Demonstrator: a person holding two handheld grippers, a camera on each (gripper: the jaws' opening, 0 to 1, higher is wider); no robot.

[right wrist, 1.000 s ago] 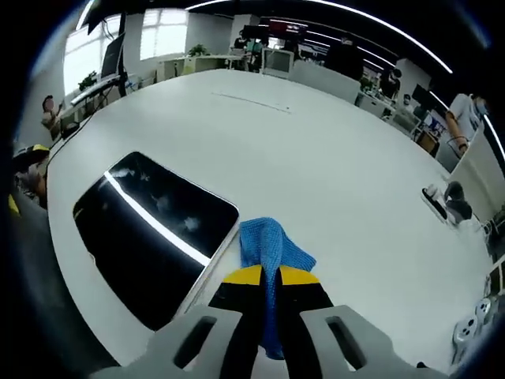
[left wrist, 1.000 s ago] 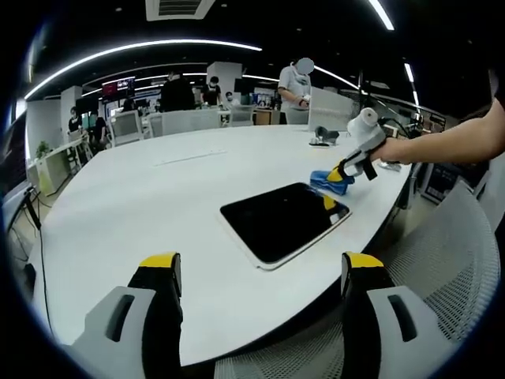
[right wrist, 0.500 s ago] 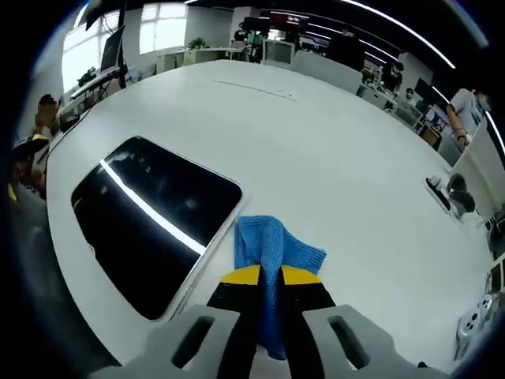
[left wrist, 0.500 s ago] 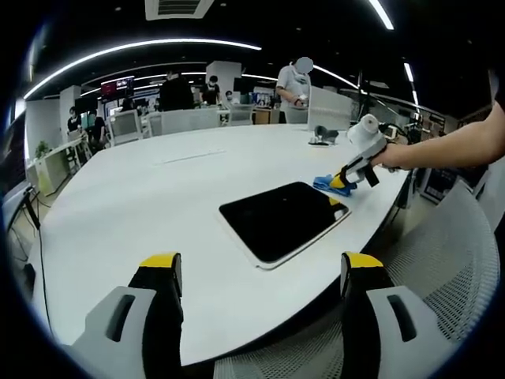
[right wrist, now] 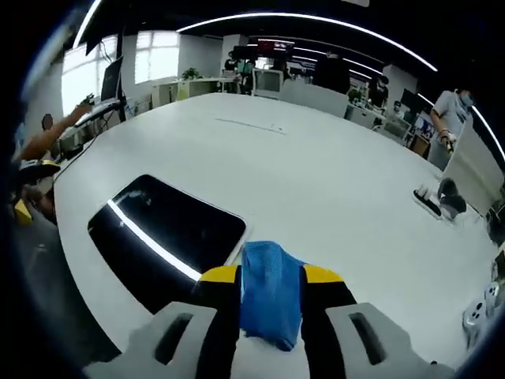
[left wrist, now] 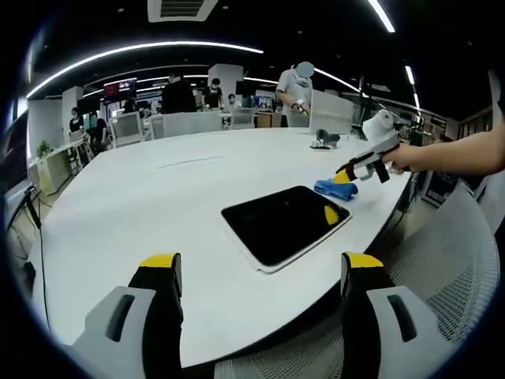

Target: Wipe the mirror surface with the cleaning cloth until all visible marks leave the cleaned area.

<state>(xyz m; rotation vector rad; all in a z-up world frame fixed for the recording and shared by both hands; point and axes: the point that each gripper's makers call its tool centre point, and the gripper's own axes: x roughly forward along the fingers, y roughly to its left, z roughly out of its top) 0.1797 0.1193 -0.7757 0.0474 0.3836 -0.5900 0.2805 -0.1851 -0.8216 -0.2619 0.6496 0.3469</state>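
Observation:
A dark rectangular mirror [left wrist: 284, 223] with a pale rim lies flat on the white table [left wrist: 142, 205], near its front edge. The blue cleaning cloth [left wrist: 333, 189] rests on the table just past the mirror's far right corner. My right gripper [left wrist: 345, 175], held by a person's hand, hovers right over the cloth. In the right gripper view the mirror [right wrist: 170, 237] sits to the left and the cloth [right wrist: 270, 296] lies between the parted jaws of my right gripper [right wrist: 271, 276], which is open. My left gripper [left wrist: 260, 268] stands open well short of the mirror, holding nothing.
A white mesh chair [left wrist: 450, 260] stands by the table's right edge. A small dark device [left wrist: 319, 140] sits at the far side of the table, seen also as a dark device [right wrist: 442, 197]. People and desks fill the background.
My right gripper's jaws have parted and let go of the blue cloth, which now lies on the table. The gripper has lifted slightly. The left gripper has not moved.

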